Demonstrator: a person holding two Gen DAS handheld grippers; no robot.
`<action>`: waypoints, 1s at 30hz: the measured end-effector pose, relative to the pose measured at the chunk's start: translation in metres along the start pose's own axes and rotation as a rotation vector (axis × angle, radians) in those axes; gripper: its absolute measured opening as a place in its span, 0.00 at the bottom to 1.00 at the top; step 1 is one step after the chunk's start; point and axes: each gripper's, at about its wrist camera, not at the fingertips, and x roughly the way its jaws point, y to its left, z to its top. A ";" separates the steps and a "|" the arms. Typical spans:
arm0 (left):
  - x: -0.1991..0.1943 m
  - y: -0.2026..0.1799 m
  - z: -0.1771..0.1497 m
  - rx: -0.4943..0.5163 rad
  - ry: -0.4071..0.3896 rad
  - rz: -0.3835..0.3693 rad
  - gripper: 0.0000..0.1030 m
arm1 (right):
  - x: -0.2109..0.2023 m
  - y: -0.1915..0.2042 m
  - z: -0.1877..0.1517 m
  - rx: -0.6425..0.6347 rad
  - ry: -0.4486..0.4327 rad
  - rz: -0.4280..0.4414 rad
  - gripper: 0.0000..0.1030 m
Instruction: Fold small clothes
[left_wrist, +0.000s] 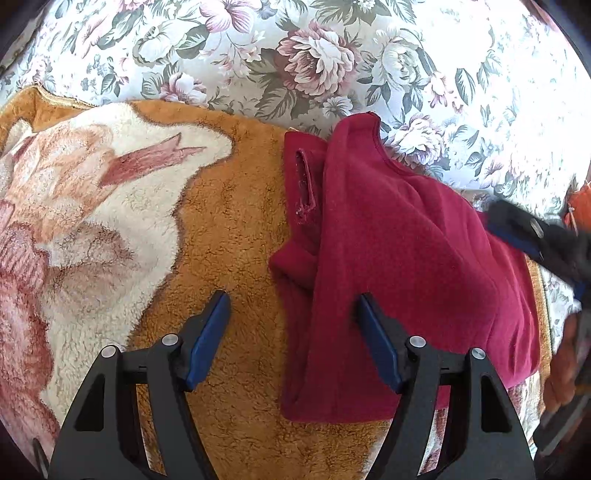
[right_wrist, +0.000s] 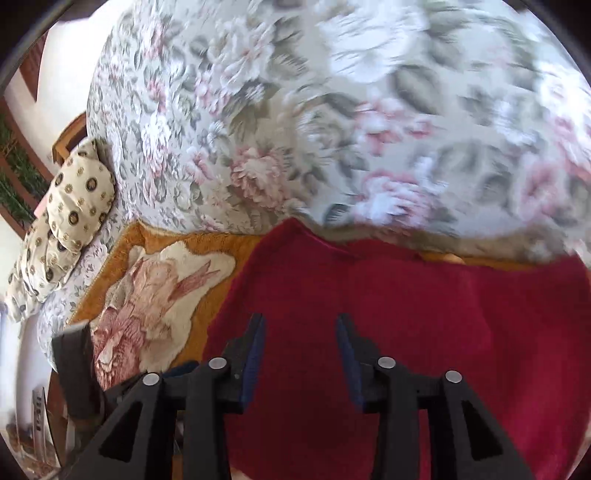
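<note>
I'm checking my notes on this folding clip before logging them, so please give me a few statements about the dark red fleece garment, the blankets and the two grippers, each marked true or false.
1. The dark red fleece garment lies partly on the orange plush blanket with a cream floral motif. True.
2. The left gripper is clamped on the garment. False: its jaws stand open, holding nothing.
3. The right gripper is open above the red fabric. True.
4. The bed cover beyond the garment is plain blue. False: it is a pale floral print.
5. A cream patterned pillow shows in the right wrist view. True.
</note>
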 end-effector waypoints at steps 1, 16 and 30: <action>0.001 -0.001 0.001 0.002 0.002 -0.002 0.73 | -0.009 -0.007 -0.007 0.007 -0.014 -0.022 0.44; 0.018 -0.028 0.007 0.058 0.021 -0.060 0.44 | -0.128 -0.174 -0.094 0.332 -0.150 -0.315 0.54; -0.004 -0.017 -0.004 -0.008 0.002 -0.172 0.14 | -0.101 -0.175 -0.099 0.350 -0.116 -0.115 0.16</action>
